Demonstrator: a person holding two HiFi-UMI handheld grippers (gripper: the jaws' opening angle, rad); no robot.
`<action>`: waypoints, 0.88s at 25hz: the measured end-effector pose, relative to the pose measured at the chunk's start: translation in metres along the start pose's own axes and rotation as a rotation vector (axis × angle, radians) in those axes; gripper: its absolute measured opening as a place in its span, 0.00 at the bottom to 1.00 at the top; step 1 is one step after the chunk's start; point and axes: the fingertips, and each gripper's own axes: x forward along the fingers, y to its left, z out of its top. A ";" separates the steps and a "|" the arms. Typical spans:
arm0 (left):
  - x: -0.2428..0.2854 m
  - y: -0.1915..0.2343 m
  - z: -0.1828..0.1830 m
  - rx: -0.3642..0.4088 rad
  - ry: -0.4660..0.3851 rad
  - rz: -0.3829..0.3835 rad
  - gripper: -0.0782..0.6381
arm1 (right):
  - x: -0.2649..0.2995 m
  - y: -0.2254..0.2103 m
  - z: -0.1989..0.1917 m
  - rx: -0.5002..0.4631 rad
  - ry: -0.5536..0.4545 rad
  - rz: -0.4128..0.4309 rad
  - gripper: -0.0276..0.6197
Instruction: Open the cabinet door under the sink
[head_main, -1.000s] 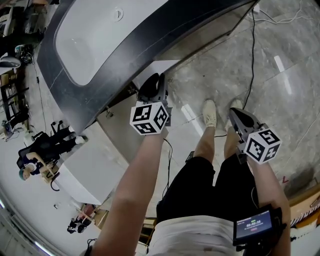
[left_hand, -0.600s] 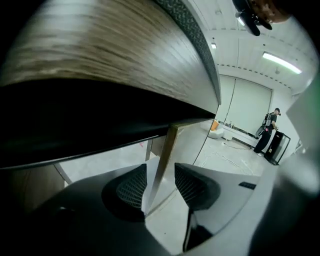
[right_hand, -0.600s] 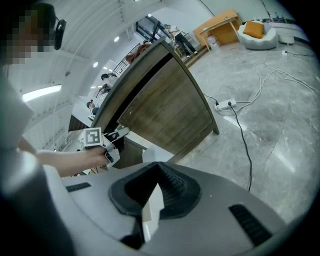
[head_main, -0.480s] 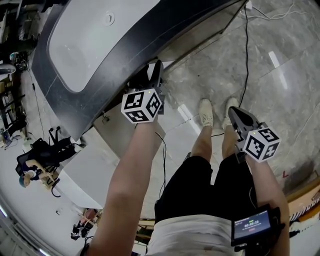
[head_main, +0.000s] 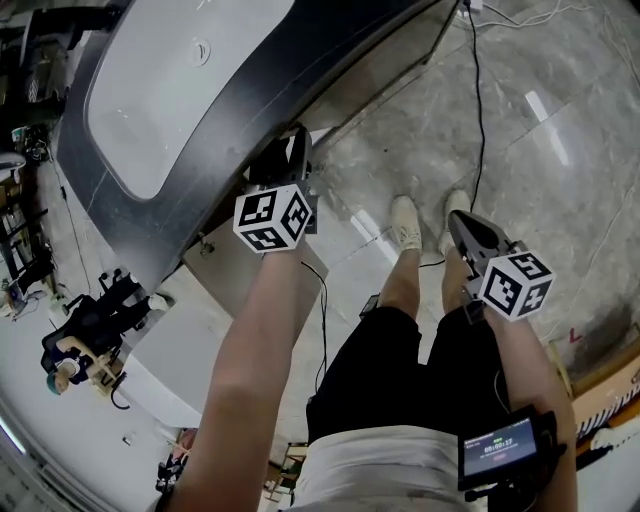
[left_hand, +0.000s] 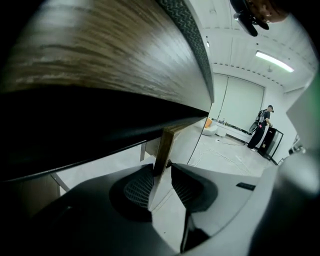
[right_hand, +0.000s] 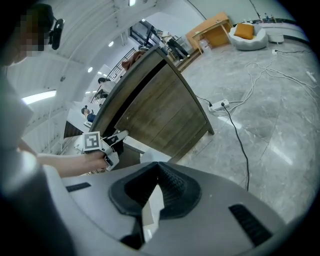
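Observation:
The sink (head_main: 165, 95) sits in a dark countertop (head_main: 225, 160), over a wood-grain cabinet (right_hand: 160, 112). The cabinet door (head_main: 235, 275) stands swung out below the counter edge. My left gripper (head_main: 297, 135) reaches under that edge. In the left gripper view the door's wooden edge (left_hand: 163, 147) stands between the jaws of my left gripper (left_hand: 162, 169), against the left pad with a gap to the right one. These jaws have just been closing, with the door's edge between them. My right gripper (head_main: 456, 222) hangs over the floor beside the person's legs. In its own view the right gripper (right_hand: 156, 170) is shut on nothing.
A black cable (head_main: 478, 100) runs across the marble floor to a power strip (right_hand: 220, 105). The person's shoes (head_main: 405, 222) stand right of the door. People sit at the far left (head_main: 75, 350). Another person (left_hand: 265, 125) stands far off.
The left gripper has shifted a little up and left in the head view, staying at the door's edge under the counter. The right gripper has kept its place.

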 end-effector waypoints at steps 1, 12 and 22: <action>-0.002 -0.003 -0.002 0.008 0.006 -0.005 0.27 | -0.001 -0.001 -0.001 0.002 0.001 -0.003 0.07; -0.025 -0.052 -0.028 0.108 0.089 -0.072 0.23 | -0.020 0.004 0.012 -0.003 -0.042 -0.028 0.07; -0.040 -0.094 -0.050 0.187 0.151 -0.126 0.22 | -0.052 -0.013 0.042 0.004 -0.156 -0.052 0.07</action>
